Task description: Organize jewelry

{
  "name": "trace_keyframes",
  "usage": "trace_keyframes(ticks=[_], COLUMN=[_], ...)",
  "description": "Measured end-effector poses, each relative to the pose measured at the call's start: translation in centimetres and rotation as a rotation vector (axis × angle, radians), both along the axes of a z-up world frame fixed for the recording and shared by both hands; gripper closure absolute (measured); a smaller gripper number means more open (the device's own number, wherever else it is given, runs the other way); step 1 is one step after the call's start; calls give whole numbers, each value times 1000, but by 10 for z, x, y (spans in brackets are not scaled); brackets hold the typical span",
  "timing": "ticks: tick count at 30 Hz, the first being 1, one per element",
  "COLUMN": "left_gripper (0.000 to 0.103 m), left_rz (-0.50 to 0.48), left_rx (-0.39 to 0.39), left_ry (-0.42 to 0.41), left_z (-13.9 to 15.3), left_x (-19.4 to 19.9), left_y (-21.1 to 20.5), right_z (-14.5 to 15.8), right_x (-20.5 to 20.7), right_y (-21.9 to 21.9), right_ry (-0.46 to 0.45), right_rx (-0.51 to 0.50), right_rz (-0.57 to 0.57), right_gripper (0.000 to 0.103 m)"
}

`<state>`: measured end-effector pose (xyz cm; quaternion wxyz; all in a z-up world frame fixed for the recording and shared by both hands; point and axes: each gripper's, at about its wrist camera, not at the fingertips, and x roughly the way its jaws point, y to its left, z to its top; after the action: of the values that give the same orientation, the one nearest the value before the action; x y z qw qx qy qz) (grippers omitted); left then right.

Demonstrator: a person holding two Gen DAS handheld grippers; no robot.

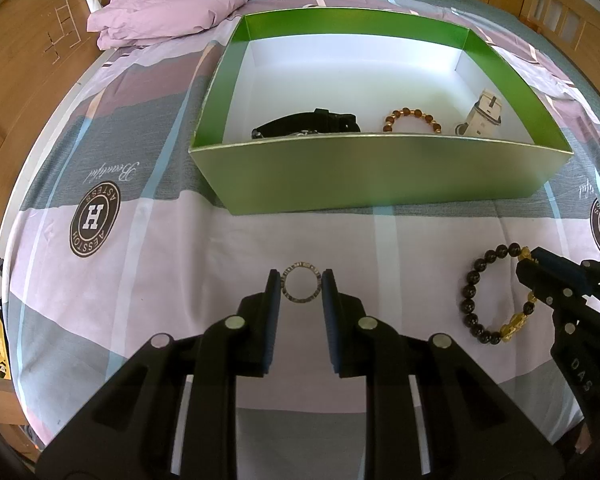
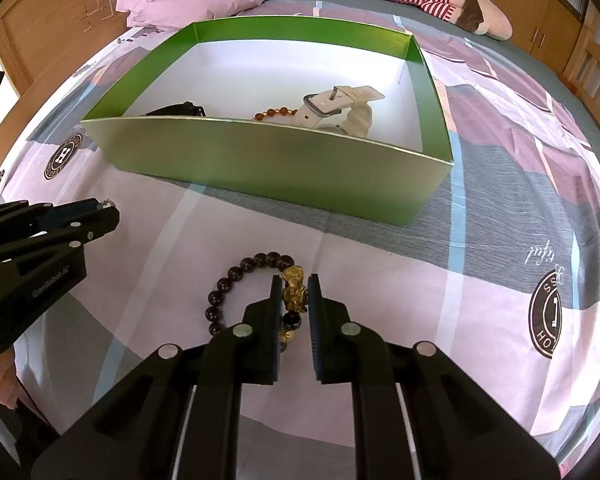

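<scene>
Had the left hand-held gripper clamped on a thin silver ring, right down on the bed. Just beside it, right hand-held gripper set around the gold charm of the black bead bracelet, pads close but not clearly pinching. Further back sat the green box, already holding a black strap, amber bead bracelet and white watch.

Bedroom; patterned bedsheet, wooden bedframe
</scene>
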<state>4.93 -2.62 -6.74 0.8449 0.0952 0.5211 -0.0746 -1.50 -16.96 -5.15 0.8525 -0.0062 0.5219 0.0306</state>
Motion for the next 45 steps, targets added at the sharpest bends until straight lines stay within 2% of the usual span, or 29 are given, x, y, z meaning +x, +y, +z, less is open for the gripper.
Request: trace_keyframes(ticks=[4,8,14,20,36,42,45], left_gripper=[83,83,83,83,83,83,83], left_rz=[0,-5,-14,23,26,49,45], left_rx=[-2,-46,-144,-206,-361,-319,-330], left_ry=[-1,-28,-98,-107,33,-17,-17], left_z=[0,13,54,70,54,60,62], left_x=[0,-1,-1,4,14,12,14], left_y=[0,5,20,41,52,50,49], right_z=[1,6,35,60,64,76,89], right_x=[0,-1,-4,-7,-10,-11,-8], right_y=[0,-1,-5,-7,8,12,10], right_ry=[0,-17,-88,-156,-134,-176,-217], right_rx=[0,7,41,48,83,77,69], right_rz=[2,-2,-8,-14,55,59,48], right_gripper=[91,91,91,91,91,91,91])
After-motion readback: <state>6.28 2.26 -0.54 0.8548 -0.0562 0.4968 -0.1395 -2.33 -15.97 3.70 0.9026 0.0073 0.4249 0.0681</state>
